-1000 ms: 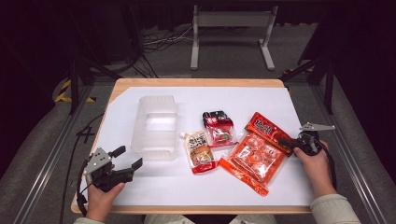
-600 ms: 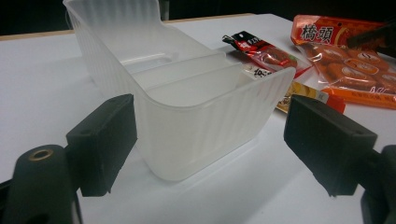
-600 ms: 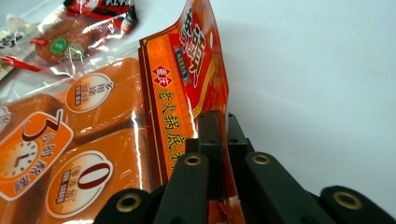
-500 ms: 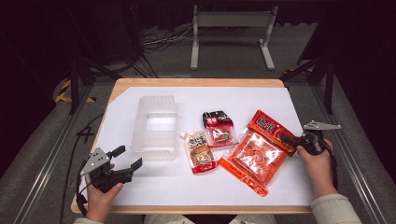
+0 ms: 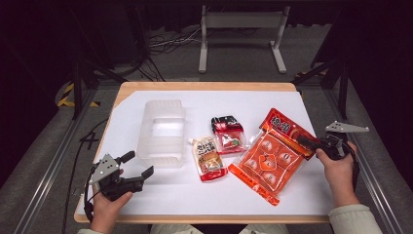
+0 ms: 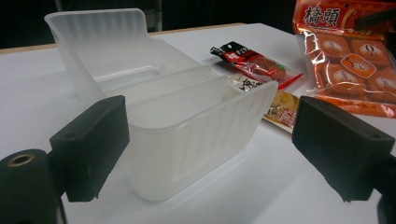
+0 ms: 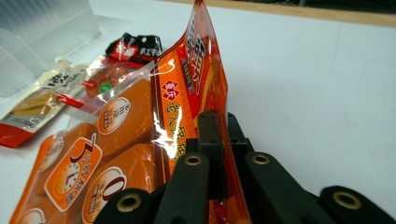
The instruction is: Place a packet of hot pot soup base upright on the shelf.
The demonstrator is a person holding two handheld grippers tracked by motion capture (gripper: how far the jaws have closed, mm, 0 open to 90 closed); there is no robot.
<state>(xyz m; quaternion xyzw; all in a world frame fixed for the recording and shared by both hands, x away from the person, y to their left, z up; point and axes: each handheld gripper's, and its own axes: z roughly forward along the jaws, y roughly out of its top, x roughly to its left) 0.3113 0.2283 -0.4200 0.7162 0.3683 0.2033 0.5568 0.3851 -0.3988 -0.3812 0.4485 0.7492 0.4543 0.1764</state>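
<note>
The right hand-held gripper [image 7: 212, 154] is clenched on the right edge of a large, glossy orange plastic snack packet [image 5: 270, 153] lying on the white counter [image 5: 311, 195]; the floppy, slippery film likely holds best at its sealed border.

Desk [image 5: 146, 95] with white cover. Clear plastic bin [image 5: 162, 132] at 10 o'clock of centre. Small red-black packet [image 5: 227, 135] central, cream sauce pouch [image 5: 208, 158] just beside it at 7 o'clock. Right gripper [image 5: 306, 143], at 3 o'clock, clamped on the large orange snack bag [image 5: 270, 158], its top edge lifted. Left gripper [image 5: 137, 165], at 8 o'clock, jaws apart and just been opening, nothing between them.
</note>
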